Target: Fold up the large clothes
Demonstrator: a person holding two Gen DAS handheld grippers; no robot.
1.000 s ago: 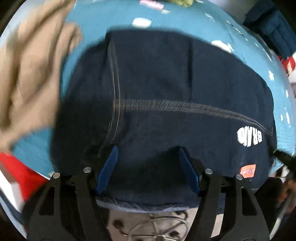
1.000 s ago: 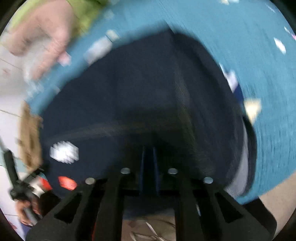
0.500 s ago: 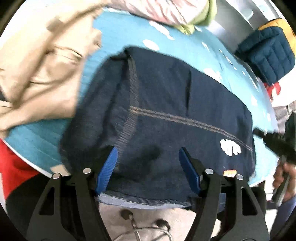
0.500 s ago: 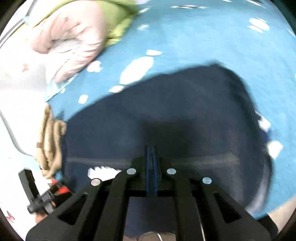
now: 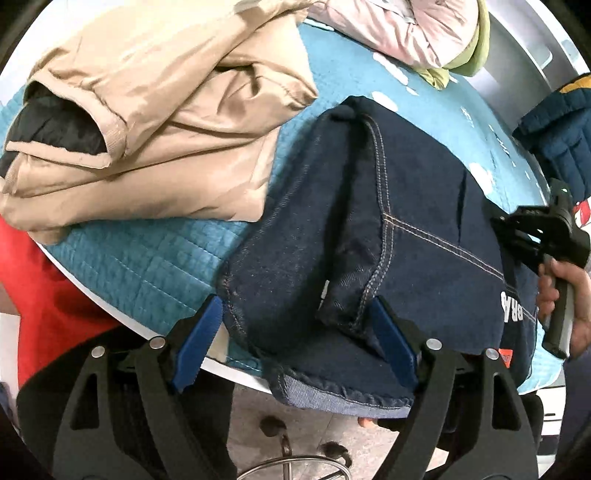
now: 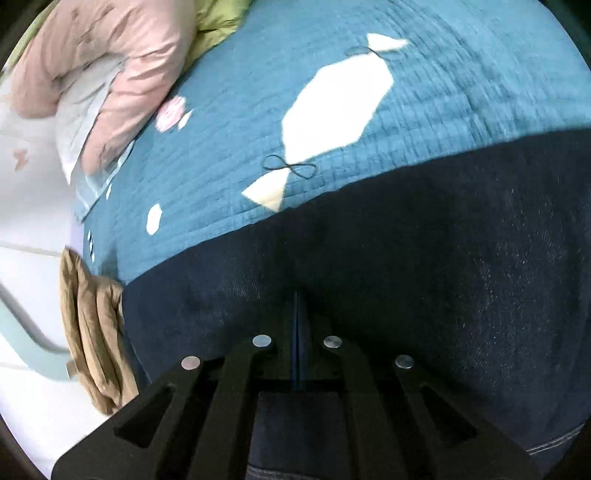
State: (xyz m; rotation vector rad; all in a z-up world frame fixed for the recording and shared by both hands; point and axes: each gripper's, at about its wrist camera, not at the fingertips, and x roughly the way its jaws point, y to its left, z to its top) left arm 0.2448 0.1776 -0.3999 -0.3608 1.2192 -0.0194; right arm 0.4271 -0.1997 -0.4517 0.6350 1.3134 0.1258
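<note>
1 folded dark denim garment (image 5: pixel 424 236) lies on the blue quilt (image 5: pixel 122 251), its near edge hanging off the table rim. L gripper (image 5: pixel 295 343) has its 2 blue fingers spread wide, straddling the denim's near corner w/o pinching. R gripper (image 6: pixel 298 332) fingers are pressed together over the denim; can't tell if cloth is caught. Left of denim: 1 beige jacket (image 5: pixel 147 122). Beyond denim: 1 pink jacket (image 5: pixel 402 26)
</note>
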